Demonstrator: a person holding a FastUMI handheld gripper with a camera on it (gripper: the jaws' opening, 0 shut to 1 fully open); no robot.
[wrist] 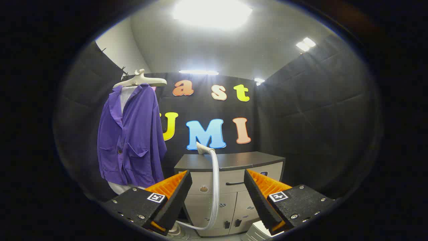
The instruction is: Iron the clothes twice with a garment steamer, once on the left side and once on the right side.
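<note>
Gripper view: tongs (217,187) spread open, steamer hose (215,187) beyond them.

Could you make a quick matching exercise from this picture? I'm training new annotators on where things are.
Things:
1. jacket
2. steamer head
3. hose
4. gripper

Places or states:
A. lies on the cabinet top
B. hangs on a hanger, beside the cabinet
C. open, holding nothing
D. runs down the cabinet front, seen between the jaws

Pairs: 1-B, 2-A, 3-D, 4-C
</note>
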